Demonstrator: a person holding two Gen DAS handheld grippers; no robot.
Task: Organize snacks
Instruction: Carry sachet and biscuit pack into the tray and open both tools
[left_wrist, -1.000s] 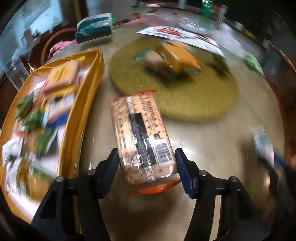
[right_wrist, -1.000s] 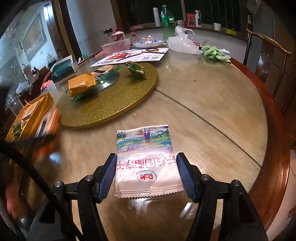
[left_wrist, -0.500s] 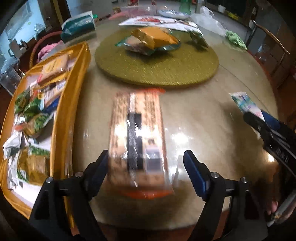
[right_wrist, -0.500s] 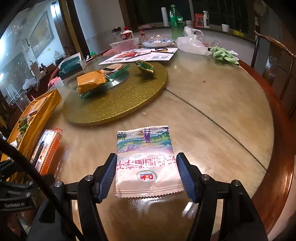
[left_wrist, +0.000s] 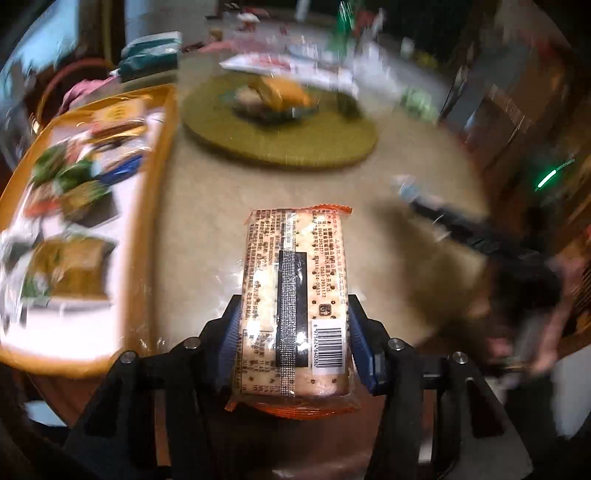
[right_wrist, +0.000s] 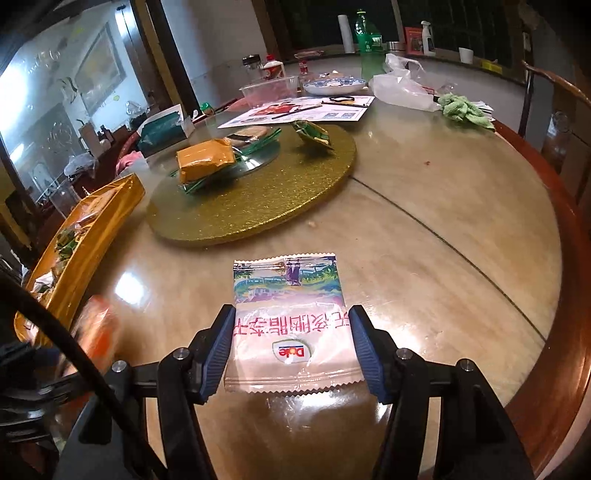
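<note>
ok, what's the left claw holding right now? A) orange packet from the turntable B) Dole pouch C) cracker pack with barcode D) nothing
C: the left claw is shut on the cracker pack, its blue pads pressed against both long sides, barcode facing up; the Dole pouch sits between the right claw's fingers.

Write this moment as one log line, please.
left gripper: shut on crackers | right gripper: open around Dole pouch | tray: left
</note>
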